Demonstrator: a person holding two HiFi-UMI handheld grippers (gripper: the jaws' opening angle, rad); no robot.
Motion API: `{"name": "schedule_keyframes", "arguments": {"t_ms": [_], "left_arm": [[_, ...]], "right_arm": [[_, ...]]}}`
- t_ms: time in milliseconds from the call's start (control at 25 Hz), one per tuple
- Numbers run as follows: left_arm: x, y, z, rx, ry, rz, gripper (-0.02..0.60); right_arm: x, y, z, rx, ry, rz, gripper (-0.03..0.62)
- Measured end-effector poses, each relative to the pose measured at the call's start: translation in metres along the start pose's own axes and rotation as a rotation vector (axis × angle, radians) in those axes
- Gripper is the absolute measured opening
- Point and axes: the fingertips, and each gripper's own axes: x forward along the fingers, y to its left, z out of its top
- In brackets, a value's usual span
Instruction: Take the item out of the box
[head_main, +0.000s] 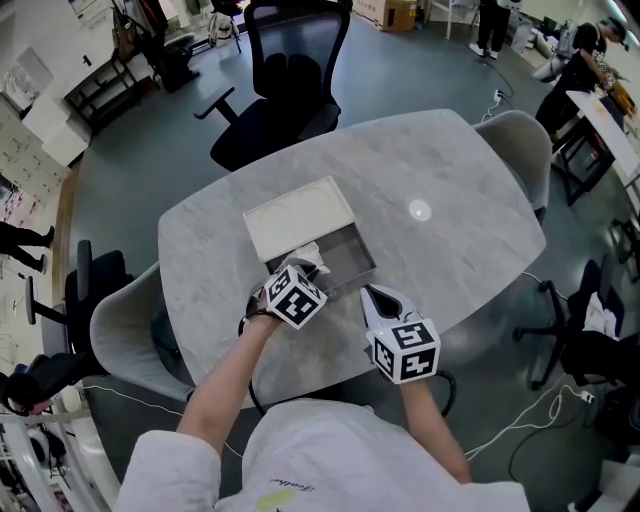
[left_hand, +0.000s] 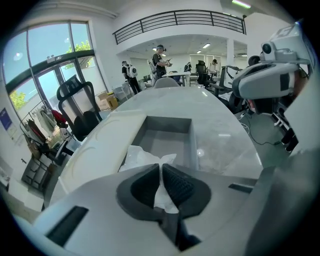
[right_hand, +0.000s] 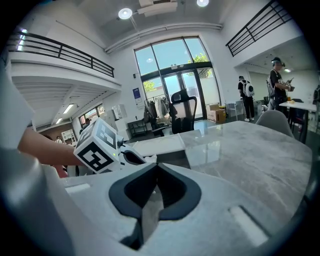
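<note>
An open grey box (head_main: 352, 262) sits on the marble table (head_main: 440, 170), its white lid (head_main: 298, 215) lying just beyond it. A crumpled white plastic-wrapped item (head_main: 309, 254) shows at the box's near left corner. My left gripper (head_main: 303, 270) reaches over that corner and is shut on a fold of the white item (left_hand: 142, 157), which is pinched between its dark pads (left_hand: 178, 185). The box's floor (left_hand: 167, 141) behind looks bare. My right gripper (head_main: 373, 293) hovers near the table's front edge, right of the box, shut with nothing between its pads (right_hand: 170, 187).
A black office chair (head_main: 282, 90) stands at the table's far side. Grey shell chairs stand at the right end (head_main: 528, 148) and left end (head_main: 125, 335). People stand in the far background (left_hand: 161, 57). Cables lie on the floor at the lower right (head_main: 545, 410).
</note>
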Motion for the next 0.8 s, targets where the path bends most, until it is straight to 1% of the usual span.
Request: {"name": "schedule_keyframes", "arguments": {"t_ms": [160,320,800], "left_arm": [[-0.018,-0.003,0.005,-0.023,-0.042,0.035,0.026],[-0.038,-0.009,0.009,-0.066,-0.095,0.074,0.026],[-0.115,-0.023,0.007,-0.267,-0.282,0.182,0.025]], "right_arm": [[-0.01,0.008,0.002,-0.009,-0.015,0.013,0.004],[-0.022,0.015,0.0,-0.025,-0.026,0.027,0.004],[-0.052,0.039,0.007,-0.077,-0.082,0.06,0.005]]}}
